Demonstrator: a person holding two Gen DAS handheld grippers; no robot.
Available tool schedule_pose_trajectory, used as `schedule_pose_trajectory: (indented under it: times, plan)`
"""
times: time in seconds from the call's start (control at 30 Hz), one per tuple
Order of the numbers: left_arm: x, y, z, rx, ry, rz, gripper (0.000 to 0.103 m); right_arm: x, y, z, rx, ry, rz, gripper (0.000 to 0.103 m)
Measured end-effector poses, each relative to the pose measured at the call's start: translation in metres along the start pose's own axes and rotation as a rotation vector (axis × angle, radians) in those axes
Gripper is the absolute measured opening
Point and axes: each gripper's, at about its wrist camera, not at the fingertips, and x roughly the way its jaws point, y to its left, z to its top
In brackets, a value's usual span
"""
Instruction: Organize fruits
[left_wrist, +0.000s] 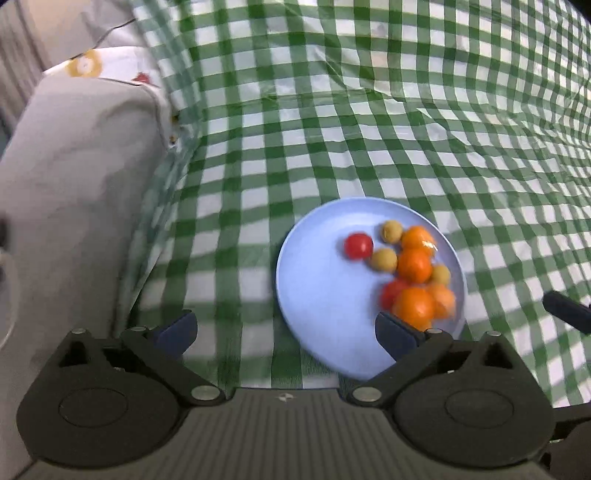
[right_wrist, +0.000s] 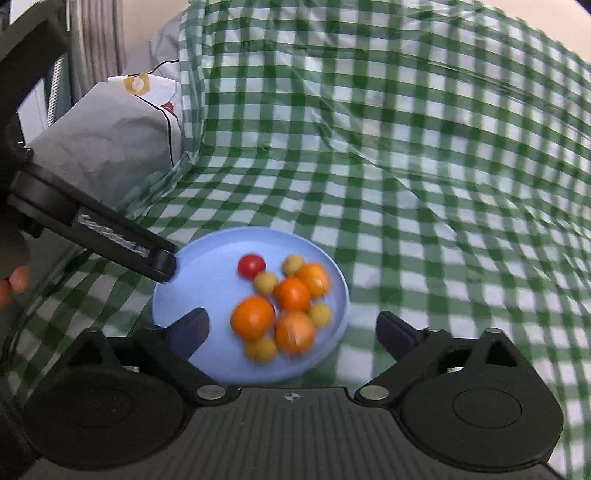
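Over the plate (right_wrist: 207, 258), both tools wide open and empty.
Fruit (right_wrist: 291, 293) crowds its right side; left tool (left_wrist: 286, 334) and right tool (right_wrist: 291, 332) hover, probably choosing pieces to sort.

A plate (right_wrist: 207, 251) lies on the cloth-covered worktop (right_wrist: 424, 229). The fruits (right_wrist: 284, 306) sit bunched toward its right half (touching one another), one small round fruit (right_wrist: 251, 266) slightly apart at their far left. A cushion (right_wrist: 110, 147) stands behind and left of the plate, off the cloth's edge.
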Motion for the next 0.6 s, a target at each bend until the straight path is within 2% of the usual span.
schedule_pose_trajectory:
  times: [0.13, 0.33, 0.6]
  plan:
    - [-0.042, 0.007, -0.029, -0.021, -0.007, -0.016, 0.102, -0.043, 0.002, -0.013, 0.052, 0.032, 0.008, 0.099]
    - [-0.096, 0.007, -0.075, -0.014, -0.033, -0.011, 0.103, -0.107, 0.021, -0.032, 0.028, -0.008, 0.010, 0.100]
    - [-0.136, 0.020, -0.127, -0.063, -0.037, 0.037, 0.103, -0.152, 0.039, -0.047, 0.015, -0.062, -0.008, 0.100]
